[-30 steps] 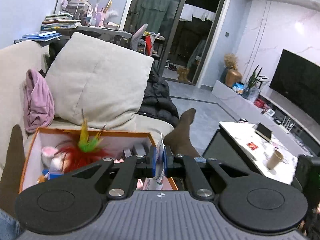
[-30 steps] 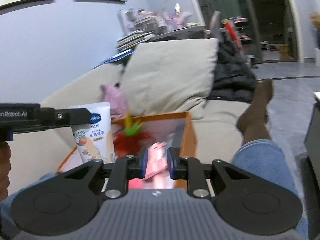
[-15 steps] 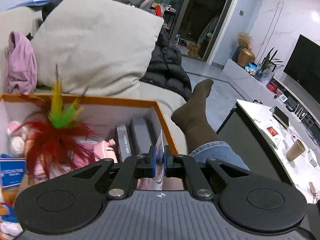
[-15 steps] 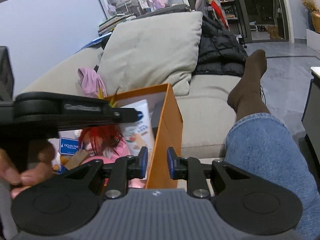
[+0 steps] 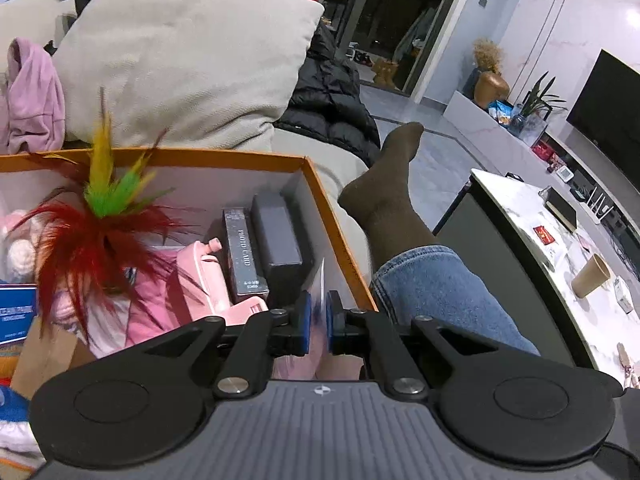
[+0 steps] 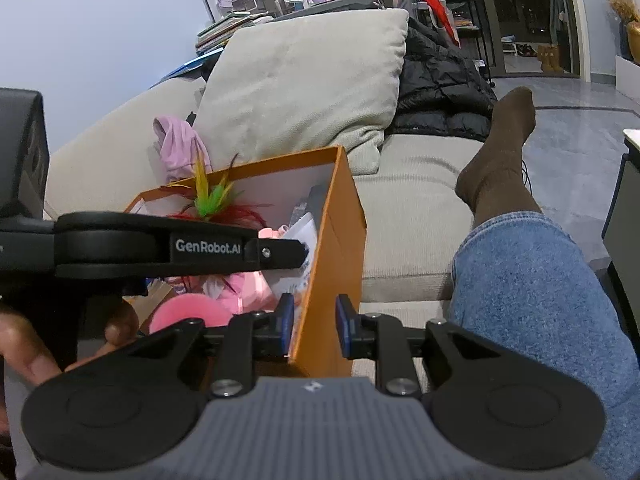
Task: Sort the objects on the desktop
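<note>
Left gripper (image 5: 316, 320) jaws clamped, right gripper (image 6: 313, 325) jaws apart

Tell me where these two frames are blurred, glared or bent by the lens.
Left wrist view: the tube between the left gripper pads is smeared; a bright glare patch on the far wall; door frames bow. Right wrist view: mostly sharp; the orange box wall looks stretched, the corners dark.
</note>
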The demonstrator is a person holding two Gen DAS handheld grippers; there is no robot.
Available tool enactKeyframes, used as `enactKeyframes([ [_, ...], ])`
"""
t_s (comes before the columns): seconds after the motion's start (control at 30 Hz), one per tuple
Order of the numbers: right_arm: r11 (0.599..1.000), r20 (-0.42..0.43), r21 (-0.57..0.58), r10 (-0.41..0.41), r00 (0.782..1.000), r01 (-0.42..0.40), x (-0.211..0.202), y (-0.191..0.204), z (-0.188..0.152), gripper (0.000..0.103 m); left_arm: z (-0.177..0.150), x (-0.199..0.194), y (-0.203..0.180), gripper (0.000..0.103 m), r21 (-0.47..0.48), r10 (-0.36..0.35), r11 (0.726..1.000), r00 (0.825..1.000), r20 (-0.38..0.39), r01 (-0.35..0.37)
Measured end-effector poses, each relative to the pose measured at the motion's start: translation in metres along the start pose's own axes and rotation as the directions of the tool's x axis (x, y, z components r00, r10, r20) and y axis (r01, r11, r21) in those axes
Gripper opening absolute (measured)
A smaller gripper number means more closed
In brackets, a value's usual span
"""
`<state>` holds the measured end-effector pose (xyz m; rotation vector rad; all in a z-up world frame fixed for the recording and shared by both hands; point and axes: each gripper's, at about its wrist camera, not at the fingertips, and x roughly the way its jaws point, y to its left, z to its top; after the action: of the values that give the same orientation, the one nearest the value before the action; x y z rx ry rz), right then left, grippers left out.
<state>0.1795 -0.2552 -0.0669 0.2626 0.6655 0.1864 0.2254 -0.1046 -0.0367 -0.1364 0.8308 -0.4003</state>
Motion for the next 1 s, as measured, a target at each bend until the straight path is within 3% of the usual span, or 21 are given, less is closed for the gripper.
enactKeyframes([
  [0.07,1.000,0.006,-0.013,-0.006,1.000,0.006,-0.006,0.004,0.000,0.027,0.001,-0.012,-0.001,0.011,0.004,0.003,1.000,1.000,0.022,-0.003],
  [0.13,1.000,0.010,-0.020,-0.008,1.000,0.008,-0.012,0.008,0.000,0.029,0.001,-0.026,-0.003,0.021,0.009,0.004,1.000,0.999,0.050,-0.005],
  [0.33,0.998,0.034,-0.060,-0.002,0.999,0.004,-0.039,0.029,-0.004,0.031,-0.004,-0.079,-0.003,0.032,0.013,0.034,0.999,0.991,0.131,-0.036],
  [0.43,0.997,0.051,-0.082,0.002,0.999,0.002,-0.052,0.041,-0.007,0.037,-0.011,-0.106,0.001,0.045,0.014,0.059,0.998,0.982,0.177,-0.063],
  [0.47,0.996,0.058,-0.087,0.002,0.998,0.003,-0.057,0.046,-0.008,0.037,-0.014,-0.115,0.003,0.053,0.011,0.069,0.997,0.979,0.194,-0.072],
  [0.6,0.994,0.086,-0.109,0.004,0.996,0.005,-0.071,0.065,-0.010,0.040,-0.025,-0.141,0.016,0.059,-0.006,0.120,0.993,0.961,0.249,-0.122],
  [0.67,0.993,0.097,-0.120,0.008,0.995,0.004,-0.074,0.074,-0.010,0.048,-0.031,-0.149,0.025,0.072,-0.030,0.157,0.987,0.950,0.269,-0.155],
  [0.73,0.991,0.104,-0.132,0.013,0.994,0.001,-0.076,0.082,-0.010,0.052,-0.036,-0.153,0.033,0.077,-0.058,0.205,0.979,0.937,0.283,-0.197],
  [0.93,0.985,0.110,-0.172,0.018,0.994,0.001,-0.073,0.093,-0.014,0.067,-0.054,-0.154,0.052,0.086,-0.117,0.281,0.959,0.908,0.311,-0.257],
  [1.0,0.986,0.106,-0.168,0.008,0.994,0.010,-0.067,0.091,-0.017,0.069,-0.058,-0.150,0.054,0.087,-0.130,0.302,0.953,0.906,0.297,-0.275],
])
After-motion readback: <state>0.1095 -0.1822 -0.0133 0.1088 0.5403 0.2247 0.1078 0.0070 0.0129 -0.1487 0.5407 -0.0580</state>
